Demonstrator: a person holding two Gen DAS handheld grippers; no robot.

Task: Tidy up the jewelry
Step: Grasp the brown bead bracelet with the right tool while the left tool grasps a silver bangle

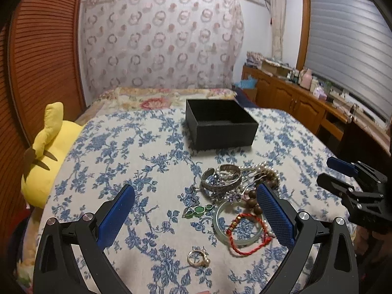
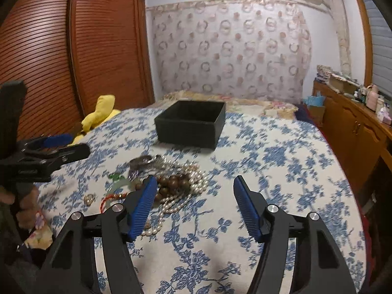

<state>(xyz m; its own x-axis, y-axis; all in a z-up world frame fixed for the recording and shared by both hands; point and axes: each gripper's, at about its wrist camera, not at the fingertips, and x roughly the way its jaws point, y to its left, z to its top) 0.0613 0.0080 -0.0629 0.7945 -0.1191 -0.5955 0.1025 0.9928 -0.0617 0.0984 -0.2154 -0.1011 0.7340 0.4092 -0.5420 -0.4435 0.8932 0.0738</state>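
Landmark: black box [image 1: 220, 125], open-topped, on the blue-floral bedspread [image 1: 117, 152]; its corner points toward the left wrist camera.

1. Jewelry heap [image 1: 235, 188], on the bedspread just nearer the cameras than the box, not touching it. The heap's long axis runs from the box toward the left camera.
2. Silver cuff bracelets [image 1: 220, 178], at the box end of the heap, openings turned sideways.
3. Pearl strand [image 2: 181, 196], on the heap's right side, trailing away from the box.
4. Brown wooden beads [image 2: 172, 183], touching the pearls.
5. Pale jade bangle [image 1: 237, 223], lying flat at the end far from the box; red cord bracelet [image 1: 247, 235] draped across it.
6. Green-stone piece [image 1: 198, 210], left of the bangle.
7. Gold ring [image 1: 199, 258], apart, farthest from the box.
8. Left gripper [image 1: 196, 210], jaws wide apart, above the heap's near end, holding nothing.
9. Right gripper [image 2: 194, 203], jaws wide apart, right of the heap, empty.
10. Yellow plush toy [image 1: 46, 156], well left of the box.
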